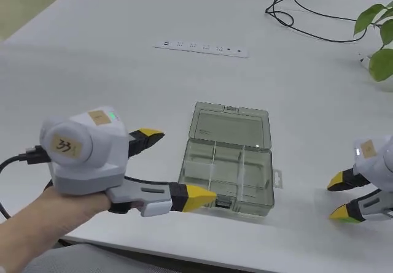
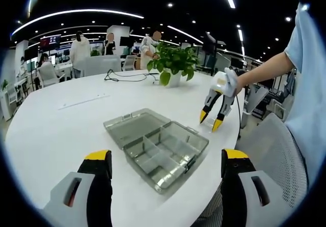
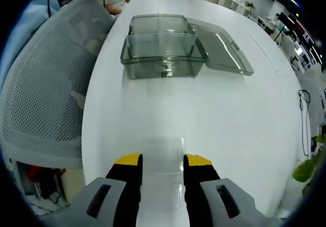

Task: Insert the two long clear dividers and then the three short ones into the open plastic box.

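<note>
Your left gripper [image 1: 175, 165] is spread wide with nothing between its jaws. The box [image 1: 227, 169] lies straight ahead of it, close to its tips, with the open lid [image 1: 231, 126] folded back flat on the tabletop [image 1: 123, 83] to that gripper's left. Fitted dividers [image 1: 213, 160] already stand inside the box and split it into compartments; you cannot count them surely from here.

Your right gripper [image 1: 341, 196] is at a narrow spread, holding a clear divider [image 3: 163, 173] that spans from one jaw to the other and reaches a little past the tips. From this gripper the box [image 3: 162, 53] is well ahead and slightly to its left, with the lid on its right side. A mesh chair [image 3: 46, 89] sits off the tabletop edge on this gripper's left.

In the left gripper view your right gripper [image 2: 214, 119] is beyond the box to the right, and a plant [image 2: 174, 64] and a cable [image 2: 122, 75] lie far ahead.
</note>
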### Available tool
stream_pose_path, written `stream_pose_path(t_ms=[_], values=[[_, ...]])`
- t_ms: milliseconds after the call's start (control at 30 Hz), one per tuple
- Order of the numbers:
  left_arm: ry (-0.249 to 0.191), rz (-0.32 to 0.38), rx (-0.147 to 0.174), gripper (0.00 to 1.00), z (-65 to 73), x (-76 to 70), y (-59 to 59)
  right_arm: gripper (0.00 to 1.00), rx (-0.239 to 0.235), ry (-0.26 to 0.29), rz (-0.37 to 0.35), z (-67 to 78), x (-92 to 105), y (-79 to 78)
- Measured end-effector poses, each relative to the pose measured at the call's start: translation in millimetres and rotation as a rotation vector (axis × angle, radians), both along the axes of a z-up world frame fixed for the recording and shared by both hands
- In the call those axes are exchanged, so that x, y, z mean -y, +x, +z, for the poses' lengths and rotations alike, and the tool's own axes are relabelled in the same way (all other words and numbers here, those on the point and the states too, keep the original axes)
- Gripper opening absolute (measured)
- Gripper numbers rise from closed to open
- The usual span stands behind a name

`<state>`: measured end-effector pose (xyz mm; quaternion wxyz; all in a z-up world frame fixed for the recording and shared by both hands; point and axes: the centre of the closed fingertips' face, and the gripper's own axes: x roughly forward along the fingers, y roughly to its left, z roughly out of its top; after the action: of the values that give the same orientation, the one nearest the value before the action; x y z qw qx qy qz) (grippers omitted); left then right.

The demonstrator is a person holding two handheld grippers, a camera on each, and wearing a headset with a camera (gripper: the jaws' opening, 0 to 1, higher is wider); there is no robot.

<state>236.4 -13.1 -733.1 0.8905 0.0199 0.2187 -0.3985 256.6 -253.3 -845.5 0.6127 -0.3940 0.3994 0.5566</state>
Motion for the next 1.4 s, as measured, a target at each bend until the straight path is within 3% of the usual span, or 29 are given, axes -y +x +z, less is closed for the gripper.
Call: stream_pose_path(t_ms=[267, 733, 1000, 1400], values=[[-0.002, -0.003, 0.001, 0.9, -0.1, 1.9, 1.7, 0.33, 0.009, 0.005, 0.003, 5.3, -1.4, -0.1], [-0.007, 0.0, -0.006, 0.9, -1.7, 1.6, 0.4, 0.33, 0.001, -0.016, 0.017, -4.6, -3.4, 1.7], [-0.011, 0.002, -0.005, 0.9, -2.0, 0.7, 0.6, 0.34, -0.025, -0.019, 0.025, -5.4, -5.4, 0.7], [-0.014, 0.0, -0.006, 0.9, -3.0, 0.8, 1.1, 0.37, -0.023, -0.043, 0.036, -4.1, -8.1, -1.1]])
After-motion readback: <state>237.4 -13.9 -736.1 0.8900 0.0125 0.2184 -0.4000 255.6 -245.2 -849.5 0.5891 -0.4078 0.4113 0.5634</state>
